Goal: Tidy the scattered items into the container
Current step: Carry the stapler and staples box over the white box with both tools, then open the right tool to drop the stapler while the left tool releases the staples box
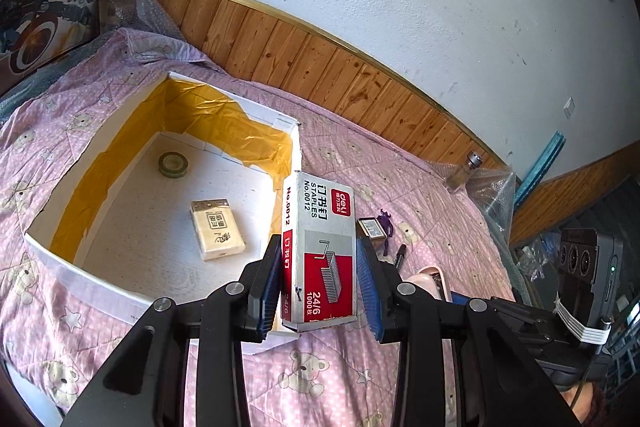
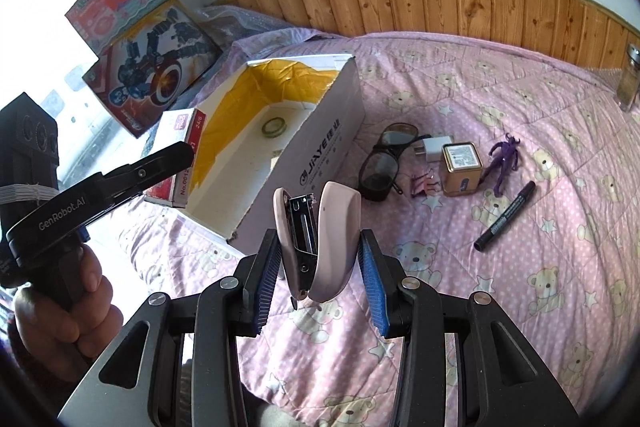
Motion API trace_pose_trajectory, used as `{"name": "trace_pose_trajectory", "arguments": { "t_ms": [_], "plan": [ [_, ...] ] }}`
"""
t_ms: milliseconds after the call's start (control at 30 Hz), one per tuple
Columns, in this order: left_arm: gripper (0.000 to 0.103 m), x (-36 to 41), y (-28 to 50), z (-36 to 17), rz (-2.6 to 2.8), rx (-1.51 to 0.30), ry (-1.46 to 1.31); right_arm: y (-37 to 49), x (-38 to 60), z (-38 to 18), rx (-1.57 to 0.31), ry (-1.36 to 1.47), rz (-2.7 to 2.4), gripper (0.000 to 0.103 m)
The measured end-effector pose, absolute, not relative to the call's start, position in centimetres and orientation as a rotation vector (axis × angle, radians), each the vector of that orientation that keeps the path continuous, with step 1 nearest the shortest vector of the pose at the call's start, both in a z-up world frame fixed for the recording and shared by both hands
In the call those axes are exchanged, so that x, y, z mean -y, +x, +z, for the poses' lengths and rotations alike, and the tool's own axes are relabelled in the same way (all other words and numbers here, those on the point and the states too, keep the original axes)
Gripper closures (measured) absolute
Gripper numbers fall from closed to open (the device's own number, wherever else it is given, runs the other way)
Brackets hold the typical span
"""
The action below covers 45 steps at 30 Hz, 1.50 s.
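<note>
The fingers [image 1: 276, 279] of the left gripper [image 1: 318, 283] are clamping a box of staples [image 1: 320, 247] by its two long sides. The box's long axis is running along the fingers, near to far; its far end is reaching to the near right corner of the white cardboard container [image 1: 80, 275], and its printed face is turned up toward the camera. In the right wrist view, the same box is showing at the container's left wall, with the left gripper [image 2: 176, 155] gripping it and a hand [image 2: 76, 303] wrapped around the handle.

The fingers [image 2: 372, 287] of the right gripper [image 2: 320, 275] are gripping a pink stapler [image 2: 332, 235]. The stapler is standing on end with its long axis along the fingers, hinge end near and open mouth pointing far, toward the container's near right wall.

The container is sitting on the pink bed quilt [image 2: 520, 307]. Inside it, a roll of tape [image 1: 173, 164] and a tissue pack [image 1: 218, 229] are lying on the floor. On the quilt to the right of the container, glasses [image 2: 384, 163], a white charger [image 2: 436, 149], a gold tin [image 2: 462, 169], a purple figure [image 2: 505, 159] and a black marker [image 2: 506, 217] are lying scattered.
</note>
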<state>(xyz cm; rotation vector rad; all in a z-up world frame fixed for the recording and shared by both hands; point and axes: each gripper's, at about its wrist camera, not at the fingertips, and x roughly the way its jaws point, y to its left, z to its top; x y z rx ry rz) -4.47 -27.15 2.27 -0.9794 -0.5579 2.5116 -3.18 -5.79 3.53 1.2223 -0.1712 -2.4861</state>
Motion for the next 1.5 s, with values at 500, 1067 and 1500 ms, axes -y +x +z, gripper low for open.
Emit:
{"name": "trace_pose_trajectory", "arguments": {
  "t_ms": [500, 1067, 1500],
  "plan": [
    [0.066, 31.4, -5.8, 2.4, 2.565, 0.633, -0.973, -5.6, 9.6, 5.7, 0.108, 1.178, -2.425, 0.062],
    [0.066, 34.8, -9.1, 2.5, 2.620, 0.651, -1.017, -9.5, 14.4, 6.9, -0.007, 1.160, -2.347, 0.062],
    [0.066, 35.8, -12.5, 0.6, 2.612, 0.660, -1.180, -13.3, 15.8, 6.6, -0.048, 1.176, -2.316, 0.062]
  ]
}}
